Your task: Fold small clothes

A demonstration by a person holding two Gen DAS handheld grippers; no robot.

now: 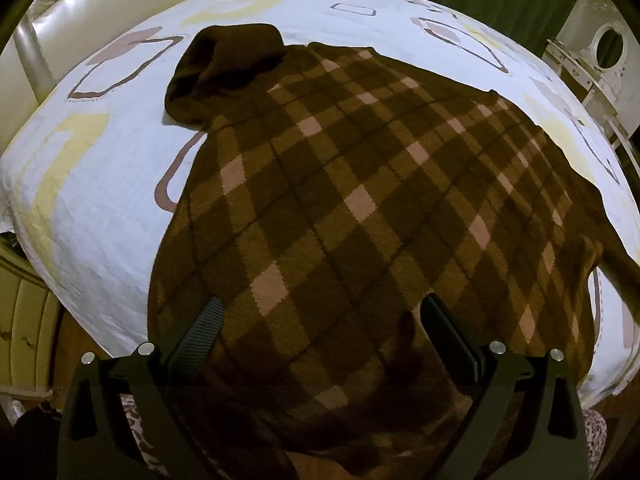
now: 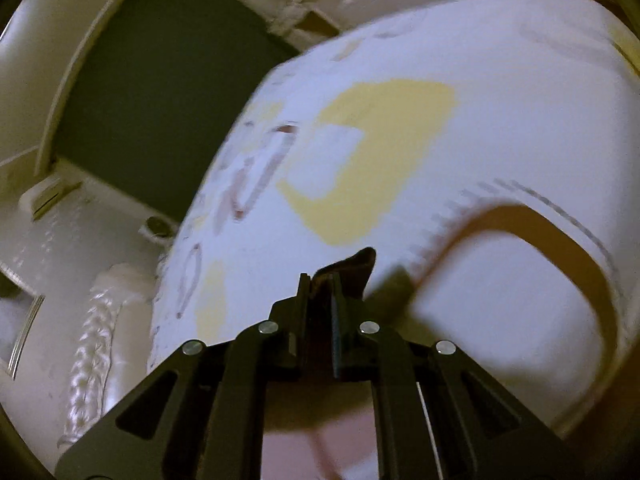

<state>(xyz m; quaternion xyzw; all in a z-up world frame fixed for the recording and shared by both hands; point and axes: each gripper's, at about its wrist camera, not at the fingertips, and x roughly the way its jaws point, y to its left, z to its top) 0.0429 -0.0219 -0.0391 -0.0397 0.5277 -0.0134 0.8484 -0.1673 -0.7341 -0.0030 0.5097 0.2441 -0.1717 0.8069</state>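
A brown argyle sweater [image 1: 360, 184] with tan and pink diamonds lies spread on the white patterned bed sheet [image 1: 104, 184]. Its dark turtleneck collar [image 1: 228, 72] lies at the far left. My left gripper [image 1: 320, 316] is open and hovers over the near part of the sweater, holding nothing. In the right wrist view my right gripper [image 2: 320, 280] is shut on a dark brown edge of fabric [image 2: 352, 268], held above the sheet [image 2: 440, 128]. Most of that fabric is hidden behind the fingers.
A cream padded headboard [image 1: 80, 4] runs along the far left of the bed. A white dresser with a round mirror [image 1: 608, 46] stands at the right. The bed edge and cream furniture [image 2: 80, 272] show left in the blurred right wrist view.
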